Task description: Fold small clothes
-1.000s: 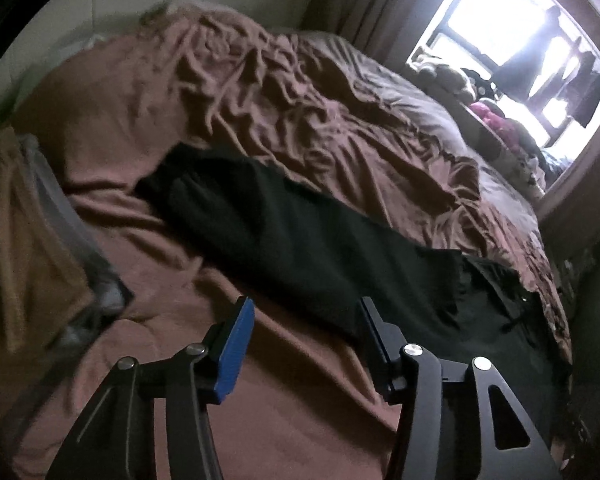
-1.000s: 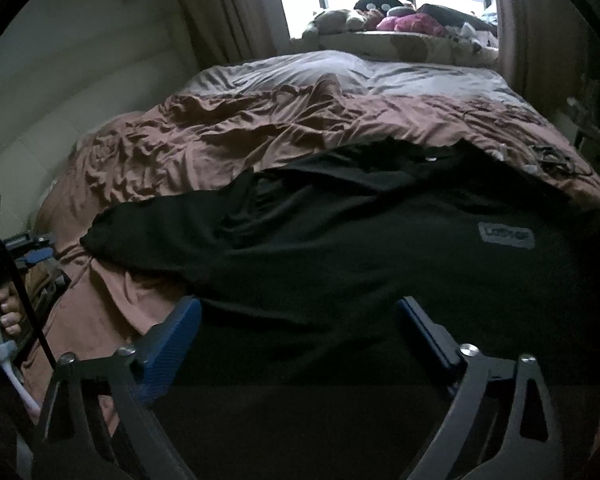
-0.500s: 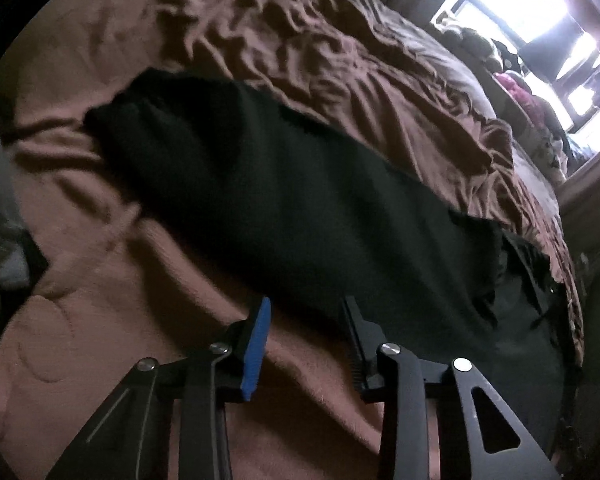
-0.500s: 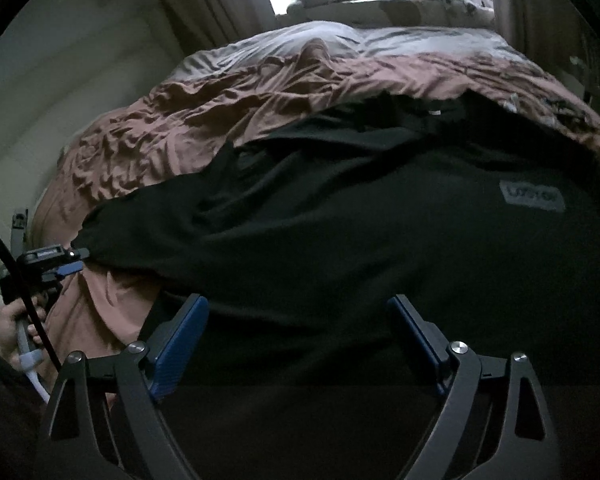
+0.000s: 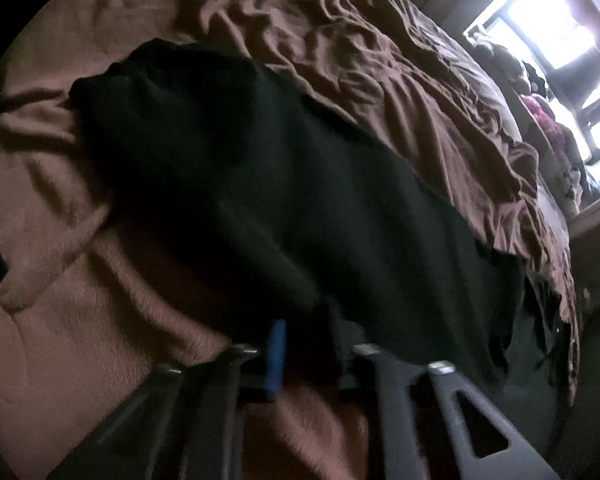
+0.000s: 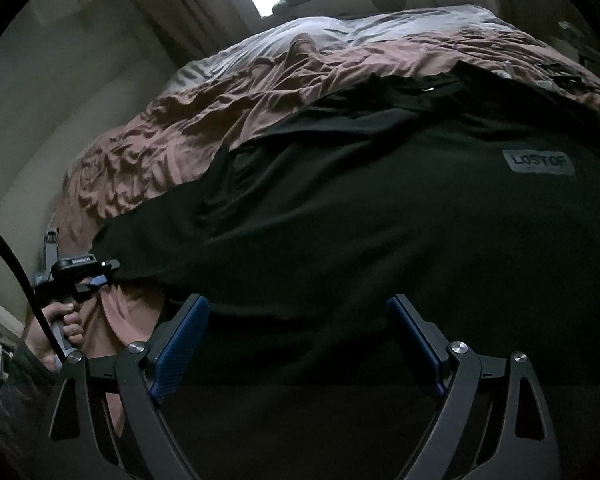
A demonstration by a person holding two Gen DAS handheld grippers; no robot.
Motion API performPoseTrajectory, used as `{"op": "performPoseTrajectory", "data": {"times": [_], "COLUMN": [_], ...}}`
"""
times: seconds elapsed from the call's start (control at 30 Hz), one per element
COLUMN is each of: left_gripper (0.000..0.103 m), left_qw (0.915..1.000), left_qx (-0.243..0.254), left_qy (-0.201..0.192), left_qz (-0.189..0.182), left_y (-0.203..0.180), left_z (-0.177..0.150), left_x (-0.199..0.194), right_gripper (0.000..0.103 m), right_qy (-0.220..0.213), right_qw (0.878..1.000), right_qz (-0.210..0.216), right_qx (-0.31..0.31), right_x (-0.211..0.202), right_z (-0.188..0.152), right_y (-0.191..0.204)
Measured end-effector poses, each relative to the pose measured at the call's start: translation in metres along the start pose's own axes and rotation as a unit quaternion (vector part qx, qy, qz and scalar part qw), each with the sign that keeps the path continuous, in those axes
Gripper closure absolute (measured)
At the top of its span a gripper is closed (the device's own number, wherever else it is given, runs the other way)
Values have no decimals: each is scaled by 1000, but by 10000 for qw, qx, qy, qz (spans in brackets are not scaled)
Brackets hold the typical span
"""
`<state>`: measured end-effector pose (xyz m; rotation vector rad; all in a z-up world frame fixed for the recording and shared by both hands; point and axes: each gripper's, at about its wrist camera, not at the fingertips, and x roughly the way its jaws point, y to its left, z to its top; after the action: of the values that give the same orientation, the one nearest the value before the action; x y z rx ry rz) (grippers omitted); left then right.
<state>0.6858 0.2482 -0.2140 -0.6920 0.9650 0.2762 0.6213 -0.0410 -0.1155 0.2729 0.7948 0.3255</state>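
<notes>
Hem of the black shirt [image 5: 284,184] sat pinched between my left gripper [image 5: 304,344] fingers, which had just been closing, ready for lifting. Right gripper [image 6: 296,336] hung wide open over the shirt's edge, grasping nothing.

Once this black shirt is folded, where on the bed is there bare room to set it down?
Bare brown blanket lies left of the black shirt, from its sleeve end down to the left gripper. A rumpled stretch runs beyond the shirt up to the grey sheet. Crowded: the shirt fills the near edge by the right gripper, and more dark clothes lie behind it.
</notes>
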Motion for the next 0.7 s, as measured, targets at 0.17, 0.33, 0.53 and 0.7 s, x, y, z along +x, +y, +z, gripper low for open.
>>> {"op": "performPoseTrajectory", "data": {"times": [0.17, 0.33, 0.53, 0.7], "left_gripper": [95, 97, 98, 98], "left_qw": [9991, 9954, 9897, 9833], "left_qx": [89, 352, 690, 1070], "left_qy": [-296, -608, -735, -778], "left_qz": [-292, -650, -1019, -1249], "left_y": [-16, -51, -99, -138], "left_z": [13, 24, 28, 23], "left_x": [-28, -60, -87, -106], "right_gripper": [13, 14, 14, 14], "right_qy": [-30, -388, -474, -497], "right_qw": [10000, 9989, 9974, 9950], "right_qz": [3, -90, -137, -140], "right_qx": [-17, 240, 529, 853], "right_x": [-5, -27, -51, -54], "right_z": [-1, 0, -3, -10], "right_y": [1, -8, -18, -35]}}
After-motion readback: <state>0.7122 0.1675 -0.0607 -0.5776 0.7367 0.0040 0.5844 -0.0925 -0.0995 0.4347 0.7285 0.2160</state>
